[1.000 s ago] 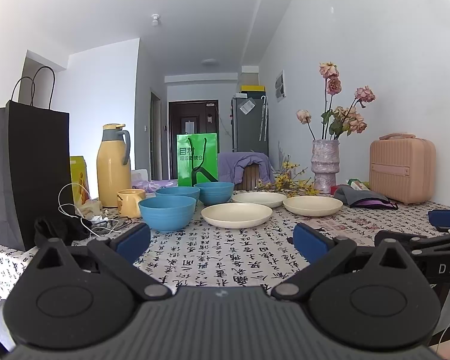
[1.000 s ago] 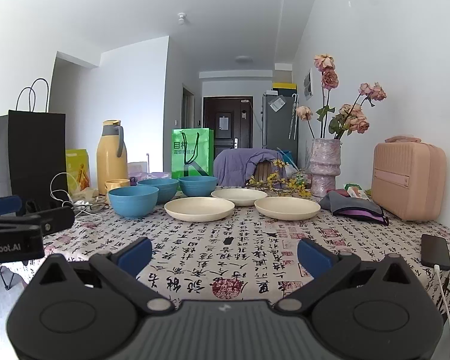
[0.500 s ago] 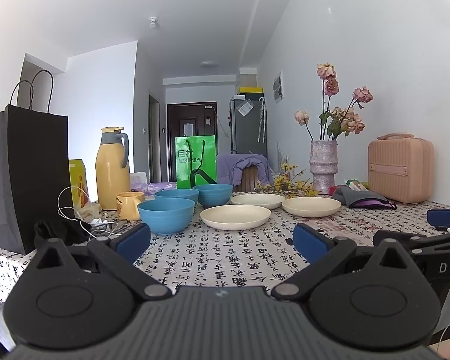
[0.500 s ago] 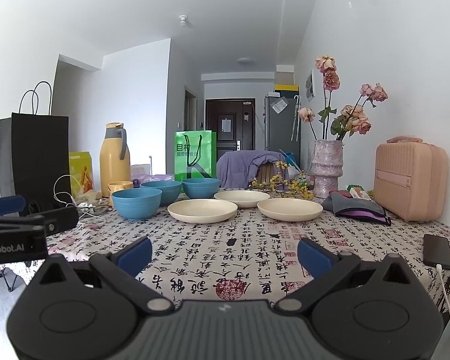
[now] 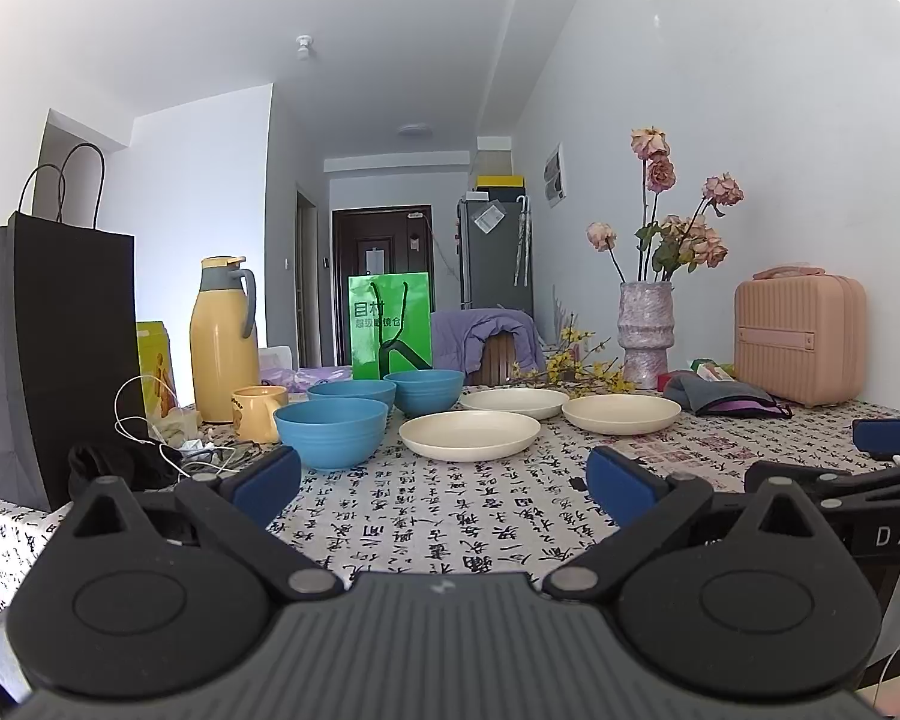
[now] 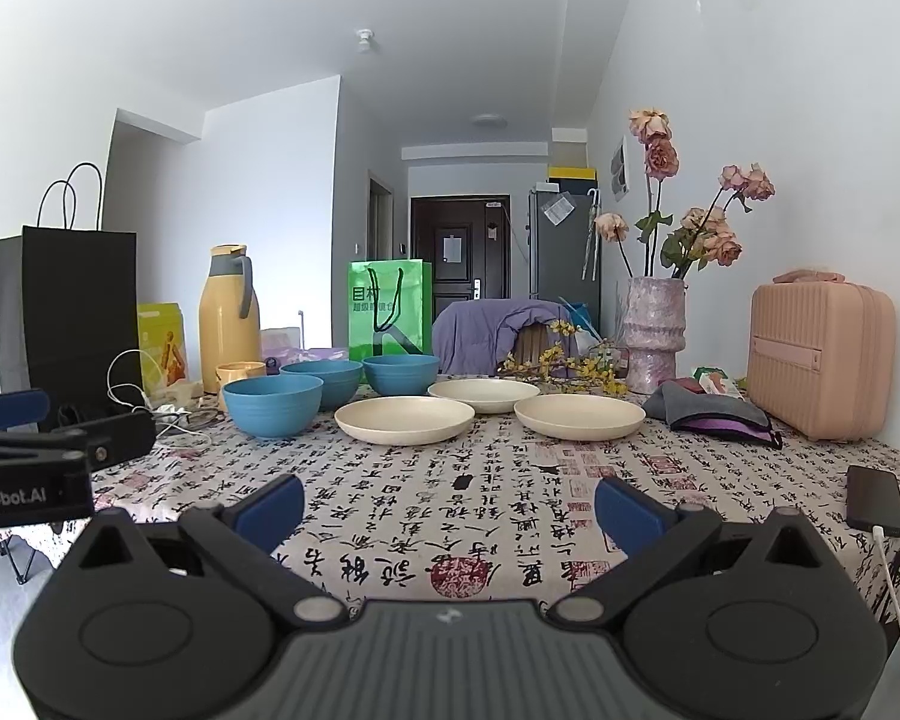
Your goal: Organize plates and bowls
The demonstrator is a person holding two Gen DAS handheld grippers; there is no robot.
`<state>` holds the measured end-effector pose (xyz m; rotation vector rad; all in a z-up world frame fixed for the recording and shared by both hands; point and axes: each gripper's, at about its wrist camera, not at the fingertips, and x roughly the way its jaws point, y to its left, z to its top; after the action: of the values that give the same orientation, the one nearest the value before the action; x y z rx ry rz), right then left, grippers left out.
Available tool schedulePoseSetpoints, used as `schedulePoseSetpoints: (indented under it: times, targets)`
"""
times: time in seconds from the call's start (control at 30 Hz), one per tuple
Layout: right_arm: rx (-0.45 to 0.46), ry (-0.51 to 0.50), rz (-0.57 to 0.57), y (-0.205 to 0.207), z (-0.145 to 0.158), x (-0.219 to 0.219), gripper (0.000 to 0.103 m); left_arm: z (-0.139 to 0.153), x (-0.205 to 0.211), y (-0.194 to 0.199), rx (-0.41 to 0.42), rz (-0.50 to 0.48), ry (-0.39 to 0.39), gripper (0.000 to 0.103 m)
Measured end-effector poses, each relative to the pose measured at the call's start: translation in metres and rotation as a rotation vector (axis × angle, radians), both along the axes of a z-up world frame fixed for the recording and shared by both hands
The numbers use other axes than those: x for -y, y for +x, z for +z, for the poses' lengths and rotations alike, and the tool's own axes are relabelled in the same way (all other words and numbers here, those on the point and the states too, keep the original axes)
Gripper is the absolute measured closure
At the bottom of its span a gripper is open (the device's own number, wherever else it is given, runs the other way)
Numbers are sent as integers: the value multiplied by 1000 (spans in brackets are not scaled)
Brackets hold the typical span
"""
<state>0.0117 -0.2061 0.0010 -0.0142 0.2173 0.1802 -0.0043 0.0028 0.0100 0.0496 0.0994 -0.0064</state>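
On the far half of the table (image 6: 510, 516): three blue bowls (image 5: 330, 432) left, three cream plates (image 5: 469, 433) right, all unstacked. Left gripper (image 5: 444, 480) and right gripper (image 6: 449, 507) both spread, empty, near edge; nearest bowl ahead-left of left gripper, which looks closer

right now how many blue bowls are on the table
3. The nearest bowl sits leftmost, the middle bowl behind it beside the yellow mug, the far bowl before the green bag. None looks hidden.
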Motion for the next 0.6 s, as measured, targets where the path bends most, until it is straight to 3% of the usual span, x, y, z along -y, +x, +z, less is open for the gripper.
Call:
schedulePoseSetpoints:
  times: [0.6]
  targets:
    - [2,8,-5,-1,-2,1,0,1,2,-2,2,-3,4,0]
